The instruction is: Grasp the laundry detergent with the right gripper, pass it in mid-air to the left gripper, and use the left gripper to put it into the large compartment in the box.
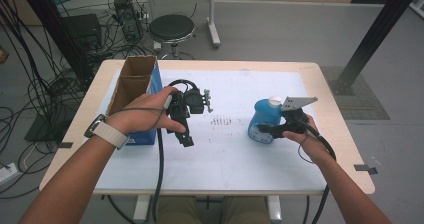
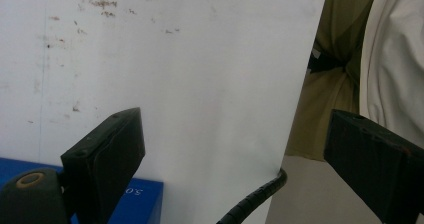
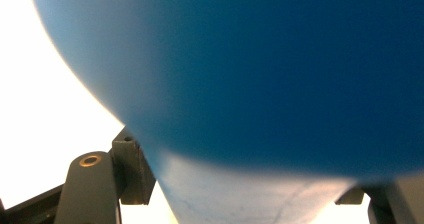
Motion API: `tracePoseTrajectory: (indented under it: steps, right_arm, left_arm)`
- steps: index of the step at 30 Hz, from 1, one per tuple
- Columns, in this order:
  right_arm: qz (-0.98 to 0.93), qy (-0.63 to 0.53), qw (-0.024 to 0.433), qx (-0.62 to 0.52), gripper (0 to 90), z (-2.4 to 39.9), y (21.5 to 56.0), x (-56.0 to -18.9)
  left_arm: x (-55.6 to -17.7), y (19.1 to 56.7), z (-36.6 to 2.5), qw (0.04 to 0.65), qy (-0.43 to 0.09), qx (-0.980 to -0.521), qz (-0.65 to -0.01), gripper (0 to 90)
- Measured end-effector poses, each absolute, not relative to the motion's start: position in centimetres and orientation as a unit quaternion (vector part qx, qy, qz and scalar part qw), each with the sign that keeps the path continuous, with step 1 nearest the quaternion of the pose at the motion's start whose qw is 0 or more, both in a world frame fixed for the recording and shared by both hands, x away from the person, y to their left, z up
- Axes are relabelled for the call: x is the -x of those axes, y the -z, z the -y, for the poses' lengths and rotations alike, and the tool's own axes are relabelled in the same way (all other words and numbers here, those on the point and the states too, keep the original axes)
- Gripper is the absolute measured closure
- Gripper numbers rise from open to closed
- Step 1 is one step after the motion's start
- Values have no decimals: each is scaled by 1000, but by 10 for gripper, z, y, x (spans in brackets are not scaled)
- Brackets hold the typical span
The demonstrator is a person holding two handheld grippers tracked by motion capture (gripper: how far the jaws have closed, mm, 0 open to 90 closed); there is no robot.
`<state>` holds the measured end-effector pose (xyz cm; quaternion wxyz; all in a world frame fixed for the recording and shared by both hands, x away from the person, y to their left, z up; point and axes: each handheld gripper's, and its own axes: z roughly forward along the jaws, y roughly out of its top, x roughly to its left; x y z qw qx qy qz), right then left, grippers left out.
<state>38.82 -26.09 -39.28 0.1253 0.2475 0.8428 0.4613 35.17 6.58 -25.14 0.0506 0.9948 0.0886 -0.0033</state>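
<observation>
A blue bottle (image 1: 265,115) with a white cap stands upright on the white table cover, right of centre. My right gripper (image 1: 268,130) comes at it from the right, and its jaws press on the bottle's lower body. In the right gripper view the blue bottle (image 3: 250,74) bulges between the two jaws of the right gripper (image 3: 245,181) and touches both. My left gripper (image 1: 184,134) hovers left of centre, pointing back toward the person, jaws wide apart. The left gripper (image 2: 235,124) holds nothing; the white cover lies below it.
An open cardboard box (image 1: 132,84) with a blue side stands at the table's left, touching the left hand; its blue side (image 2: 140,199) shows below my left jaw. A black stool (image 1: 171,28) and tangled cables (image 1: 50,84) lie beyond. The person's torso (image 2: 395,59) is at the near edge.
</observation>
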Motion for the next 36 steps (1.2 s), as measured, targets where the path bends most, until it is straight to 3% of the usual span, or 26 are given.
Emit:
tracePoseTrajectory:
  steps: [36]
  right_arm:
    - [-838, -474, 126, -241, 417, 258, 397, -389]
  left_arm:
    - [-353, 253, -69, 54, 3, -994, -94, 103]
